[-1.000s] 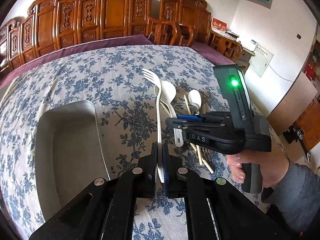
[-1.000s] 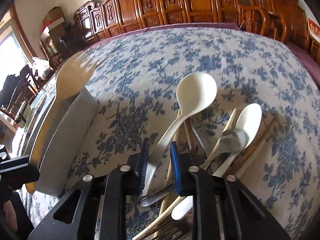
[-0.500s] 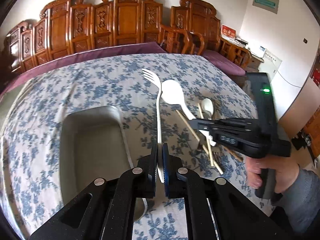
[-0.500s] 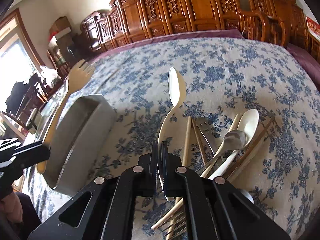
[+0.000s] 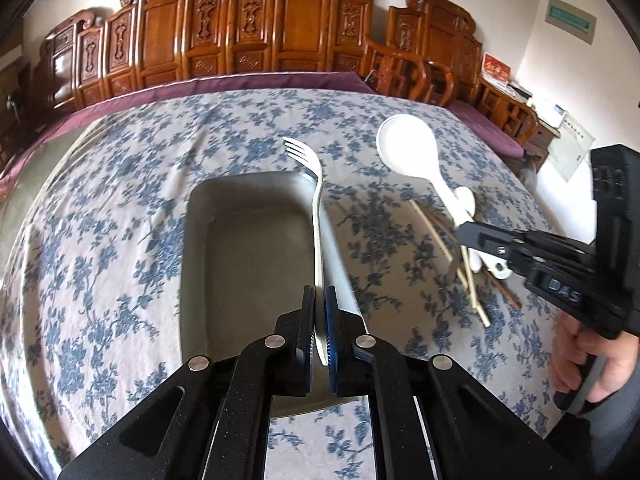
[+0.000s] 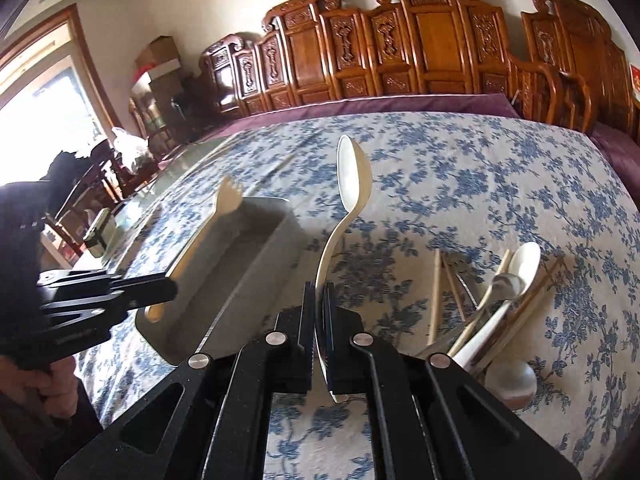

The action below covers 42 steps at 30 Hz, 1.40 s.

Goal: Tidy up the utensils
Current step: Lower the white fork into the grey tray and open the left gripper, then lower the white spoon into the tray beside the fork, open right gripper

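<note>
Fork [image 5: 316, 216] sits pinched by its handle in my left gripper [image 5: 319, 330], jaws clamped tight, tines aimed far, hanging over the grey tray's [image 5: 188, 240] right rim so it can drop in lengthwise. My right gripper [image 6: 319, 330] likewise grips the large white spoon [image 6: 348, 200], raised clear of the remaining utensil pile [image 6: 492, 308] to the right, probably headed trayward.

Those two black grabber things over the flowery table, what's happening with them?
A person is sorting cutlery with a handheld gripper in each hand. The left gripper is shut on a pale fork, held over the grey tray. The right gripper is shut on a large white spoon, lifted above the tablecloth beside the tray. A pile of spoons and chopsticks is still lying on the cloth, waiting to be sorted.
</note>
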### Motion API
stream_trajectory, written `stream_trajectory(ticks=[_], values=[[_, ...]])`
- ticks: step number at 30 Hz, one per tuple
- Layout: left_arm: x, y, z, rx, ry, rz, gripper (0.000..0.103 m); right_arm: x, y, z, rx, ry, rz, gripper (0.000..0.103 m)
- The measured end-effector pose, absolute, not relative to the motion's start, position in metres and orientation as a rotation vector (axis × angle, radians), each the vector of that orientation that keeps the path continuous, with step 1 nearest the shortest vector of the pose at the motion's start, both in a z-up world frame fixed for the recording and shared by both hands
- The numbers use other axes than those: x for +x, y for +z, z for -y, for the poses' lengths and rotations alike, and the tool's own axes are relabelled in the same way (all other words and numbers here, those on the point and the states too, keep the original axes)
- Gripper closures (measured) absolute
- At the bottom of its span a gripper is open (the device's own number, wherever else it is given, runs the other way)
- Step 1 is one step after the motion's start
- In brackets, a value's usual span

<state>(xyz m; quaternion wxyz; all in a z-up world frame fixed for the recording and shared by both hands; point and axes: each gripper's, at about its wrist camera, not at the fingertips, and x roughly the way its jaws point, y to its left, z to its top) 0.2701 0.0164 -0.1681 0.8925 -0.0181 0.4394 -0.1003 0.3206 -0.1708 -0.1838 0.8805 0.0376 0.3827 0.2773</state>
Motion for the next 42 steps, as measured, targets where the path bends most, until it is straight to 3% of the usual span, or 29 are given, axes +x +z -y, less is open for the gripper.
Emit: stream_trajectory(ticks=[16, 20, 24, 28, 30, 31, 42], values=[[0.284, -0.191, -0.048, -0.082, -0.129, -0.981, 0.097, 0.308, -0.187, 0.143, 0.041, 0.623, -0.806, 0.098], [0.285, -0.185, -0.054, -0.090, -0.117, -0.966, 0.080, 0.304, -0.186, 0.134, 0.045, 0.636, -0.807, 0.098], [0.283, -0.173, -0.062, -0.092, -0.097, -0.929, 0.073, 0.302, -0.184, 0.118, 0.065, 0.669, -0.818, 0.098], [0.284, -0.163, -0.077, -0.095, -0.063, -0.902, 0.071, 0.301, -0.183, 0.097, 0.080, 0.699, -0.828, 0.098], [0.284, -0.161, -0.084, -0.105, -0.048, -0.896, 0.061, 0.301, -0.183, 0.086, 0.077, 0.708, -0.831, 0.098], [0.284, -0.158, -0.089, -0.112, -0.036, -0.884, 0.050, 0.300, -0.182, 0.081, 0.078, 0.715, -0.832, 0.098], [0.286, -0.147, -0.118, -0.144, 0.020, -0.851, 0.049, 0.312, -0.209, 0.036, 0.059, 0.707, -0.905, 0.098]])
